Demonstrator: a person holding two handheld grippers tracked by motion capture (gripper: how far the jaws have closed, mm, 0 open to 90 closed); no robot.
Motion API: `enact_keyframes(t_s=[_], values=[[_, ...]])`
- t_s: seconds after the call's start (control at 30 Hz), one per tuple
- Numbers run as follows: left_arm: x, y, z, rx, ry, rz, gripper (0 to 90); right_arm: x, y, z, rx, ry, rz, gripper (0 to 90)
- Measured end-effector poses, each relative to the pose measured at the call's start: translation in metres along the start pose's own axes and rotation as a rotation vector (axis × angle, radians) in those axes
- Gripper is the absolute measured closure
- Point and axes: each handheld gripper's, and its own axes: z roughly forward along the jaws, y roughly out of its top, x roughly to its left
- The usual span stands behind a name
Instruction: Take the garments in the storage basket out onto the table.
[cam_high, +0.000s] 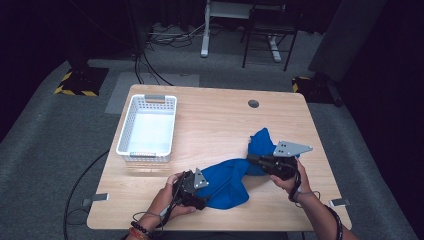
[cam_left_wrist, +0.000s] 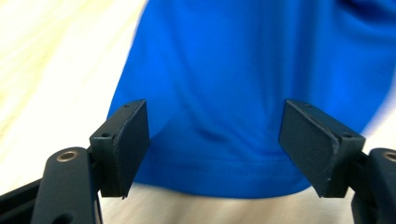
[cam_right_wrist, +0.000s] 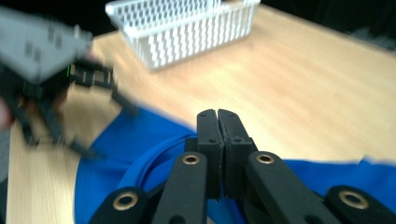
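A blue cloth (cam_high: 231, 180) lies crumpled on the near part of the wooden table (cam_high: 220, 117). My left gripper (cam_high: 206, 198) is at the cloth's near left end, open. In the left gripper view the cloth's stitched hem (cam_left_wrist: 219, 175) lies between the two wide-apart jaws of that gripper (cam_left_wrist: 215, 140), not pinched. My right gripper (cam_high: 251, 160) is at the cloth's right side, its jaws pressed together (cam_right_wrist: 218, 116), apparently shut on a fold of the blue cloth (cam_right_wrist: 140, 140) that bunches around them. A further lump of cloth (cam_high: 261, 141) sits beyond it.
A white slotted basket (cam_high: 125, 132) stands at the table's left, seen as well in the right gripper view (cam_right_wrist: 187, 28). A round grey grommet (cam_high: 253, 103) is set near the far edge. Chair and desk legs stand on the grey floor beyond the table.
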Motion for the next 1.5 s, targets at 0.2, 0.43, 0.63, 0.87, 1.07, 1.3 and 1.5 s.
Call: enact_keyframes(t_s=[0.2, 0.43, 0.63, 0.87, 1.07, 1.3, 1.5], values=[[-0.020, 0.007, 0.004, -0.010, -0.045, 0.060, 24.6, -0.004, 0.032, 0.014, 0.010, 0.005, -0.003, 88.9], [-0.042, 0.009, 0.008, -0.051, -0.045, 0.044, 26.3, -0.006, 0.048, 0.062, 0.111, 0.015, -0.001, 88.6], [-0.052, 0.017, 0.001, -0.087, -0.086, 0.045, 23.9, -0.008, 0.034, 0.093, 0.192, 0.015, 0.013, 65.4], [-0.043, 0.035, -0.015, -0.168, -0.030, 0.065, 23.0, -0.014, 0.011, 0.078, 0.235, -0.014, 0.023, 39.3], [-0.027, 0.058, 0.006, -0.106, 0.046, 0.150, 30.1, -0.025, -0.018, 0.033, 0.281, -0.117, -0.019, 37.4], [-0.023, 0.074, 0.033, -0.075, 0.012, 0.230, 60.7, -0.063, -0.056, 0.000, 0.307, -0.160, 0.093, 44.7], [-0.021, 0.069, 0.038, -0.084, -0.022, 0.234, 89.9, -0.078, -0.071, -0.010, 0.313, -0.100, 0.112, 48.2]])
